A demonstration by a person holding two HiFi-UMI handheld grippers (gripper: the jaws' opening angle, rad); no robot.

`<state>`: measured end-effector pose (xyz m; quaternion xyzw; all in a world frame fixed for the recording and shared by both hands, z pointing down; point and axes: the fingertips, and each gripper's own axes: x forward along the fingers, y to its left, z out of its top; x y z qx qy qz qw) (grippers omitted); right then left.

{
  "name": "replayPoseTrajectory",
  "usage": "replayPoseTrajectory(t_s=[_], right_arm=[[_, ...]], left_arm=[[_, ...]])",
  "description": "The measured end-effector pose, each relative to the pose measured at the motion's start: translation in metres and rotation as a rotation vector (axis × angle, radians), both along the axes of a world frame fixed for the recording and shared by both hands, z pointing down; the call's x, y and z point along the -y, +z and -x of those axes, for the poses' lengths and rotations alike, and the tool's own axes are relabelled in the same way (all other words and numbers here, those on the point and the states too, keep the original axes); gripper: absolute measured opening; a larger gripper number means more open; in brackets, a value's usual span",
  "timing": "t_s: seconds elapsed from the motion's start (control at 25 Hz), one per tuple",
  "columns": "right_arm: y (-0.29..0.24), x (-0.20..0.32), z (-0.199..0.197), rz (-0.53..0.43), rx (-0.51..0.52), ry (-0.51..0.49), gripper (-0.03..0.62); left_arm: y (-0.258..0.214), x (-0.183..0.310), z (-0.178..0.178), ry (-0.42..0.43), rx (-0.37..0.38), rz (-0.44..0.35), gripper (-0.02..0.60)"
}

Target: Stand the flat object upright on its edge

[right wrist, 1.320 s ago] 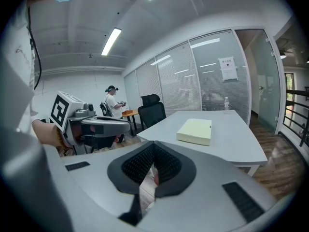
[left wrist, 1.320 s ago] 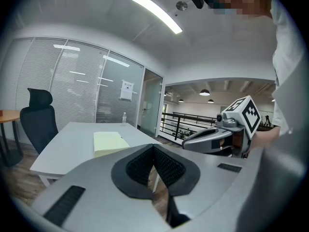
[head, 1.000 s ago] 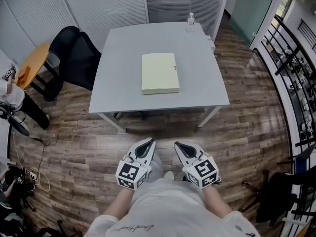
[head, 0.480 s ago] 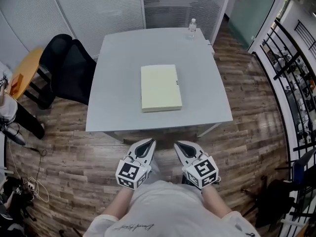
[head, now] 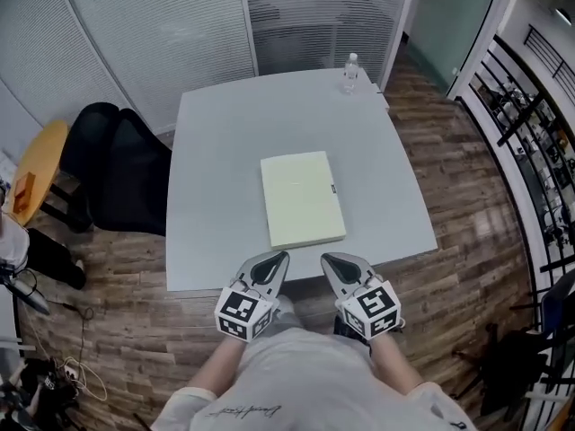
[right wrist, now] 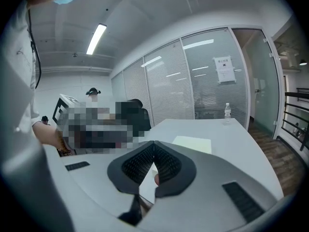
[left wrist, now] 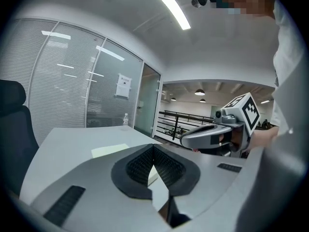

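Observation:
A flat pale yellow-green book [head: 303, 199] lies flat near the middle of the grey table [head: 216, 160], closer to its near edge. It shows in the left gripper view as a pale slab [left wrist: 110, 150] and in the right gripper view as well [right wrist: 193, 144]. My left gripper [head: 278, 259] and right gripper [head: 328, 260] hang side by side just short of the table's near edge, both shut with nothing between the jaws. Neither touches the book.
A clear water bottle [head: 349, 72] stands at the table's far right corner. A black office chair [head: 121, 173] sits left of the table, beside an orange round stool [head: 34, 171]. Glass partitions with blinds stand behind; a black railing [head: 526, 124] runs along the right.
The table and book have come closer to me in the head view. Both grippers, still shut and side by side, now sit at the table's near edge instead of well short of it.

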<state>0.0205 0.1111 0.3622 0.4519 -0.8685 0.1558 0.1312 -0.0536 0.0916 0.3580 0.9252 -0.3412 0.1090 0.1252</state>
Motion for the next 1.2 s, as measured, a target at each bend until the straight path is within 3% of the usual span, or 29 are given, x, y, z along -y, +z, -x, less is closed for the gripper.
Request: replayPoseTrajectory(t_s=[0.56,1.2], right_arm=[[0.004,0.074,0.019,0.0,0.008,0.057,0.025],[0.008,0.095,0.011,0.026,-0.013,0.032,0.025]], left_arm=[[0.0,0.078,0.019,0.065,0.0,-0.016,0.012],[0.004,0.097,0.013,0.057,0.023,-0.007,0.012]])
